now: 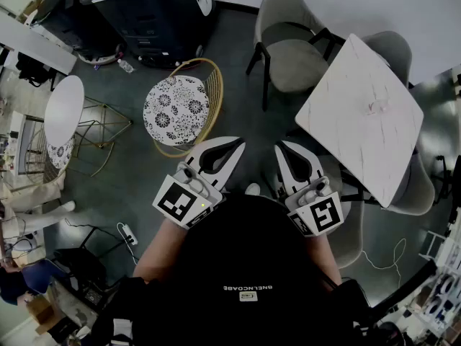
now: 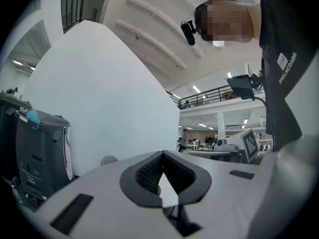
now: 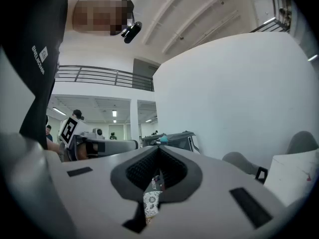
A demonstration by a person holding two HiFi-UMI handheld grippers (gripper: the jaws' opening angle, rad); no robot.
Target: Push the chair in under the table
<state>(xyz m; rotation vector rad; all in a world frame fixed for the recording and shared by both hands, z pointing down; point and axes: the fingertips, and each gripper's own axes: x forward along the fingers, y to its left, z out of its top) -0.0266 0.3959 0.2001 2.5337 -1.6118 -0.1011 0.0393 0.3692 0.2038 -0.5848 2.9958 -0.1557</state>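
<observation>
White marble tops the table (image 1: 360, 110), which fills the head view from 1 to 3 o'clock, with other grey seats (image 1: 418, 189) tucked close along its far and right-hand edges. The chair (image 1: 292, 60), grey and padded, stands at 12 o'clock off the table's left corner. Its seat is clear of the top and its dark legs rest on open floor. It is judged the one to be pushed, being the only grey one drawn out. A patterned seat (image 1: 176, 110) in a gold wire frame sits at 10 o'clock, well apart from the table. The person stands at 6 o'clock with both tools held level before the body. The left gripper (image 1: 236, 145) and right gripper (image 1: 282, 147) are side by side, each with its jaws closed tip to tip on nothing and touching no furniture. Nothing of the task looks done. The chair is not yet reached, and the approach, the contact with its back and the push towards the table all remain.
</observation>
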